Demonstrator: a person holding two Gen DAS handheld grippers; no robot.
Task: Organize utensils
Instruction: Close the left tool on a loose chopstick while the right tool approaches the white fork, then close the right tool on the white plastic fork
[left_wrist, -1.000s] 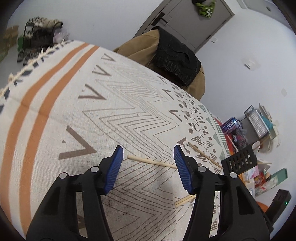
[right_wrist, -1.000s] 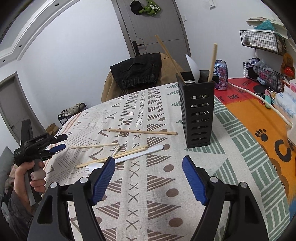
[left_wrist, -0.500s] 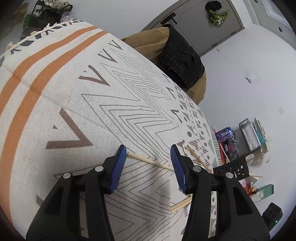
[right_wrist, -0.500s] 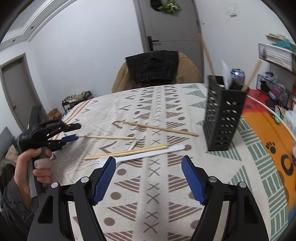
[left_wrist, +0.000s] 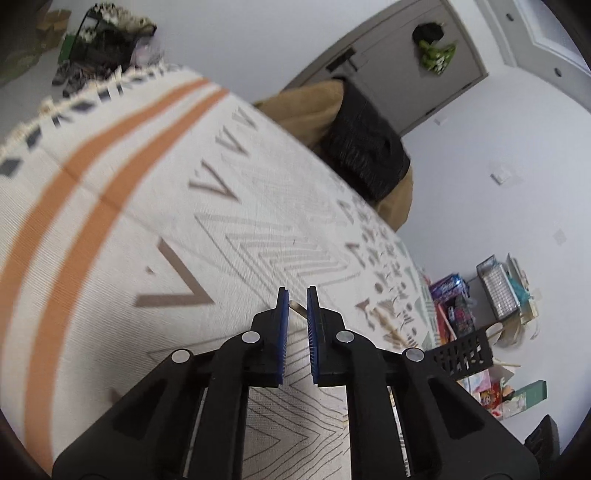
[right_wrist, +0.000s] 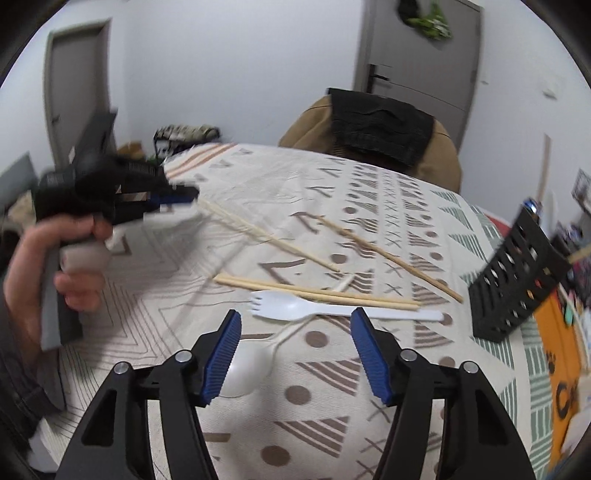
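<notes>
1. Hovering low over the tabletop (right_wrist: 369, 424), the right tongs (right_wrist: 295, 354) stand wide apart and hold nothing.
2. A white spoon (right_wrist: 247, 369) lies just ahead of the right tongs' left pad, its bowl partly hidden behind that pad.
3. Just past the spoon lies a white fork (right_wrist: 295, 308), tines pointing away from the black utensil holder (right_wrist: 513, 284), handle pointing toward it.
4. Touching the fork's far side lies a pair of chopsticks (right_wrist: 314, 291), side by side, roughly parallel to the fork.
5. A single chopstick (right_wrist: 388, 254) lies farther back, slanting down toward the utensil holder and ending near its base.
6. The utensil holder stands at the tabletop's edge, looking tilted in the right wrist view; what it holds is too blurred to tell.
7. Well away from the utensil holder, the left tongs (left_wrist: 296, 295) are closed almost together on the end of another chopstick (left_wrist: 297, 307), which shows between the blue pads in the left wrist view.
8. In the right wrist view, that gripped chopstick (right_wrist: 266, 236) runs from the left tongs (right_wrist: 181, 197) back toward the utensil holder.
9. Beyond the tabletop, a chair (right_wrist: 384, 125) draped with dark cloth stands before a grey door (right_wrist: 417, 55).
</notes>
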